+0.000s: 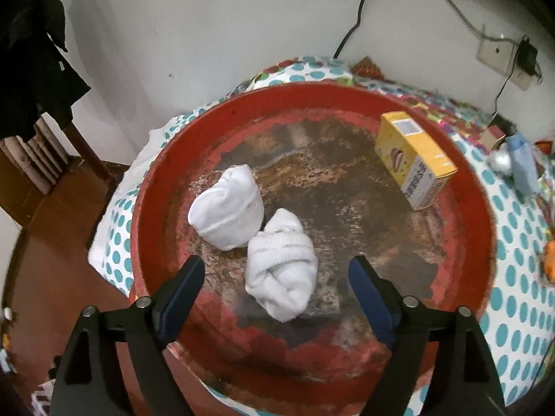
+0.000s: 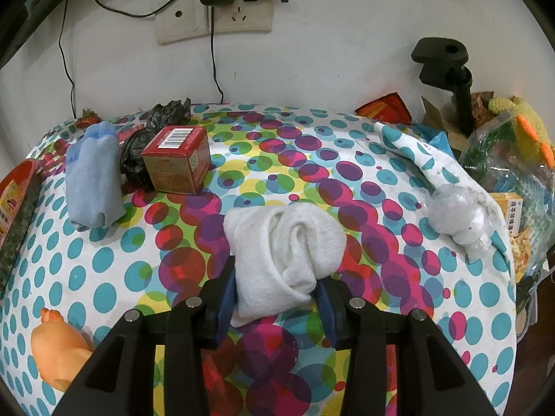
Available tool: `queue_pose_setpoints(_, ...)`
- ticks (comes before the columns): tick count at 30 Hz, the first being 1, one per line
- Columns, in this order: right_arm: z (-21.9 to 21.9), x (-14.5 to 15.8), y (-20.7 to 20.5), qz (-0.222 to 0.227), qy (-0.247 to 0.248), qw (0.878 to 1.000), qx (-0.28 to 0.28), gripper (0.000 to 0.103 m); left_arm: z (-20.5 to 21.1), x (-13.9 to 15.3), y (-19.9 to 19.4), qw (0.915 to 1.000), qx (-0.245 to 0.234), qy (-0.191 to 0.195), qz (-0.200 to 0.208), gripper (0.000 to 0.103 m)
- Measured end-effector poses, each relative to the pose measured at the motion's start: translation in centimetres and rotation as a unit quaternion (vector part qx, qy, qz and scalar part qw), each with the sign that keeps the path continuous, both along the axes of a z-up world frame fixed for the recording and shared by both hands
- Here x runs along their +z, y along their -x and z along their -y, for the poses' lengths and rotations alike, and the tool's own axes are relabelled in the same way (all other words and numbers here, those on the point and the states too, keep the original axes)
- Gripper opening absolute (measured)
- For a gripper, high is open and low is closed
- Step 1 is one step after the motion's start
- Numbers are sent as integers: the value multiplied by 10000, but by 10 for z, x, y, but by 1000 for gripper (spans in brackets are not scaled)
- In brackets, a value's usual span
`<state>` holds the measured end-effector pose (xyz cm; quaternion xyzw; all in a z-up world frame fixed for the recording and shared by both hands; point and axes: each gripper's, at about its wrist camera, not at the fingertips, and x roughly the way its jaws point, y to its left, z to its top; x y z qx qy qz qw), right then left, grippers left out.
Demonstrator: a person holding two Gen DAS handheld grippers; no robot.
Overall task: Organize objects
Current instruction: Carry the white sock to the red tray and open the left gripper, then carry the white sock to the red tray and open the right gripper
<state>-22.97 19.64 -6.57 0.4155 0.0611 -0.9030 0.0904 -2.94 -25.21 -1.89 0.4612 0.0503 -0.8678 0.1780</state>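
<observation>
Little can be read here. On the yellow box, right of centre in the left wrist view, dark printed lettering runs along one side, too blurred to be made out. On the red box, upper left in the right wrist view, a barcode is seen on top and a square code on its side; digits are illegible. At the right edge, dark characters on a yellow packet are glimpsed, unreadable.

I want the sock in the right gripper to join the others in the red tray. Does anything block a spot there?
Nothing visible does. The red tray holds two white socks and a yellow box, with bare floor between them.
</observation>
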Motion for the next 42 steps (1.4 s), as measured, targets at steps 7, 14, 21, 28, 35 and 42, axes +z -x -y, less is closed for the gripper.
queue_pose_setpoints(7,-2,6,-6,-219,-70,9997,-58,41,-2,10,-19,9990,125,15,-417,93)
queue_pose_setpoints(14,-6,13,-12,-172,-38,9995,-262,41,10,15,-33,9977,304,87,-603,98)
queue_pose_setpoints(21,24,54,-40,-448,284,9986,65,41,22,13,-36,9979,316,53,-556,99)
queue_pose_setpoints(28,107,69,-73,-327,325,9937,1020,41,37,15,-43,9965,536,-64,-638,100)
queue_pose_setpoints(35,186,71,-114,-228,362,9806,1912,41,56,15,-48,9943,794,-244,-664,100)
queue_pose_setpoints(42,248,65,-141,-48,306,9678,2497,41,69,19,-55,9923,964,-271,-731,100)
